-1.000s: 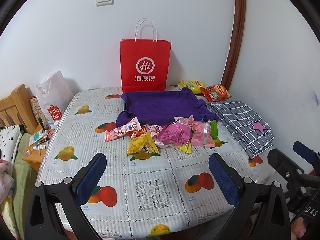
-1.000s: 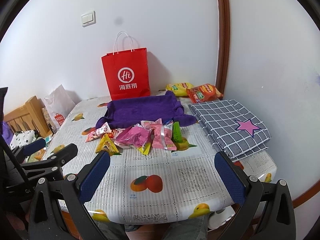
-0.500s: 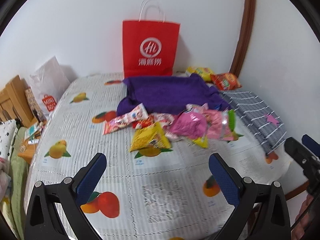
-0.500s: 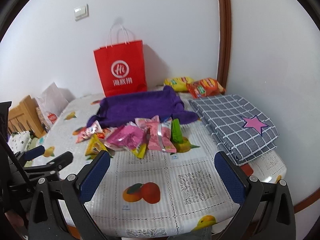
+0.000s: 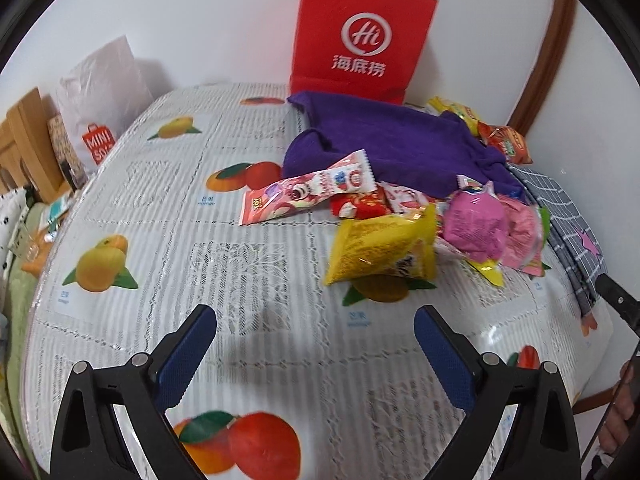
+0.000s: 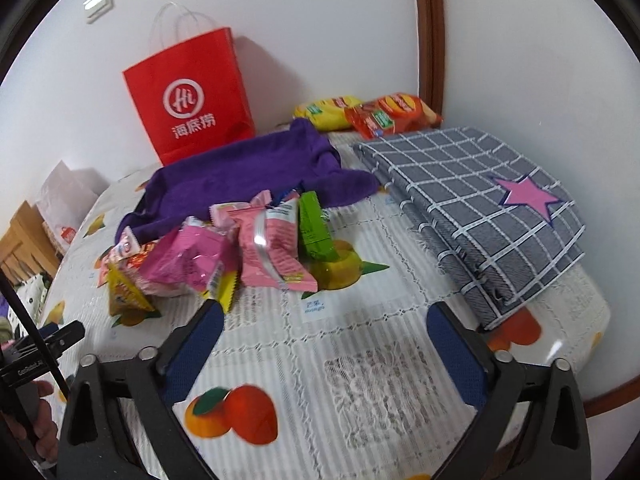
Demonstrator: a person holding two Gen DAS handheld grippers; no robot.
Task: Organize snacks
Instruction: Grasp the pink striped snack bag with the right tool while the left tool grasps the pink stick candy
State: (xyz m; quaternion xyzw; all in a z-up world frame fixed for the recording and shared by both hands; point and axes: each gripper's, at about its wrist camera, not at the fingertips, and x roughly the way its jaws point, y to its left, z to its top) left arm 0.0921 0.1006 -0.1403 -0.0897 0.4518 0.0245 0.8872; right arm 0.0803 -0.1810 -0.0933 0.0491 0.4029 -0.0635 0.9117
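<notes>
Left tongs (image 5: 316,344) and right tongs (image 6: 324,344) held wide, nothing gripped. Snack packets (image 5: 380,248) heaped mid-counter (image 5: 240,272), 1 o'clock of left tongs, against purple cloth (image 5: 392,144). Judged light, crinkly, slippery; best pinched at sealed edge.

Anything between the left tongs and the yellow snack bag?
Nothing: in the left wrist view, only bare fruit-print tablecloth separates the open left tongs from the yellow snack bag.

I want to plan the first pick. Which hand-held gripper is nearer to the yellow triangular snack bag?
Left. The left hand-held gripper is open just in front of the yellow triangular snack bag. The right hand-held gripper, also open, has it off to its left.
</notes>
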